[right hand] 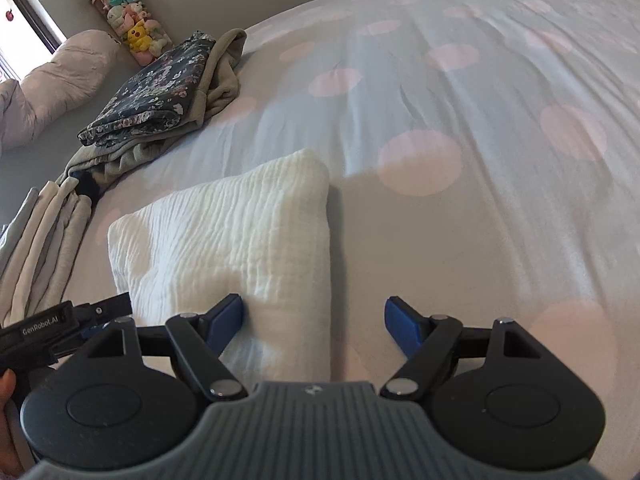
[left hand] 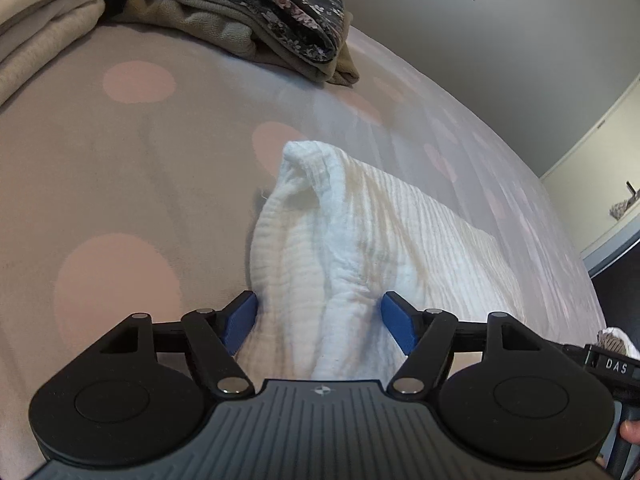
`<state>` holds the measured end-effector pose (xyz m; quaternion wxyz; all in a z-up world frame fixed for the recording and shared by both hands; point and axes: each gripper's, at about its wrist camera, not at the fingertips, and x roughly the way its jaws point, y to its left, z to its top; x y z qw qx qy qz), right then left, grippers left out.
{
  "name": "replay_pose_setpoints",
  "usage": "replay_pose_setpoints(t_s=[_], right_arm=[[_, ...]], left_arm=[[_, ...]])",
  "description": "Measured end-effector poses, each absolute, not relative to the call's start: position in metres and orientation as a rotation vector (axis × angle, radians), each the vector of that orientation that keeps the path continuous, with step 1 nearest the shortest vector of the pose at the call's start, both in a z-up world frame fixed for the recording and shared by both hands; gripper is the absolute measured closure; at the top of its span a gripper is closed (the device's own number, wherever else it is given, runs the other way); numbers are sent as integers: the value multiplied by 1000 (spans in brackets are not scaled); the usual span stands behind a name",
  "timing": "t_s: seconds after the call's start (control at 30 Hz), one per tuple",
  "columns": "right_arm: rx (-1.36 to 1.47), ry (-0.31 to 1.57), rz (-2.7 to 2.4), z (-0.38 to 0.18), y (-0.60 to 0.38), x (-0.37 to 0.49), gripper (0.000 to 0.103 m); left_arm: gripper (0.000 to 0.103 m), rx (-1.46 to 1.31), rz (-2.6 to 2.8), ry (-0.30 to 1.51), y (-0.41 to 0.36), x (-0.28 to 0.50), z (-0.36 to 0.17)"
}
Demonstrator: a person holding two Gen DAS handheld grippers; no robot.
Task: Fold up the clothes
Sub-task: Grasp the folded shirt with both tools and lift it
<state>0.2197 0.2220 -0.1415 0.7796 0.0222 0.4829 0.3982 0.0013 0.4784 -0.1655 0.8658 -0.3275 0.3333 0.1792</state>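
Both grippers, left and right, stand spread around the white cloth; each should pinch its 6 o'clock edge evenly before folding toward 12.

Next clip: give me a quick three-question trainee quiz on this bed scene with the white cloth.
1. True or false: the left gripper has its jaws spread either side of the white cloth.
2. Which garment tops the pile beyond the white cloth? A) dark floral B) red striped C) plain yellow
3. Fill in: the bed cover is patterned with large pink ____.

Key
1. True; both jaws are open with cloth bunched between them.
2. A
3. dots. The right gripper is also open, over the cloth's near right edge.
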Motion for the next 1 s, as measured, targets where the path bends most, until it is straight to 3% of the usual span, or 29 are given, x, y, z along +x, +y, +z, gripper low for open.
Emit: replay_pose_setpoints(t_s=[0.13,0.27,0.43,0.5,0.57,0.63,0.7,0.8,1.0], right_arm=[[81,1056,878,-147,222,223,22],[83,1046,892,-150,225,224,22],[109,1047,922,-155,230,220,22],[141,1074,965,-159,233,217,32],[182,1095,989,-162,234,214,50],[157,1072,987,-160,236,209,55],[139,1050,990,-154,237,204,67],[116,1005,998,-141,236,195,74],[131,935,1019,-110,231,180,75]], left_arm=[[33,-645,320,708,471,10,-166],[53,-667,288,706,471,11,-170],[62,-704,247,722,469,15,-175],[67,-724,229,731,469,16,-177],[72,-749,212,735,471,17,-179],[77,-768,196,736,472,16,-181],[82,-754,189,732,470,16,-179],[85,-706,190,720,464,16,-172],[86,-658,185,639,457,4,-148]])
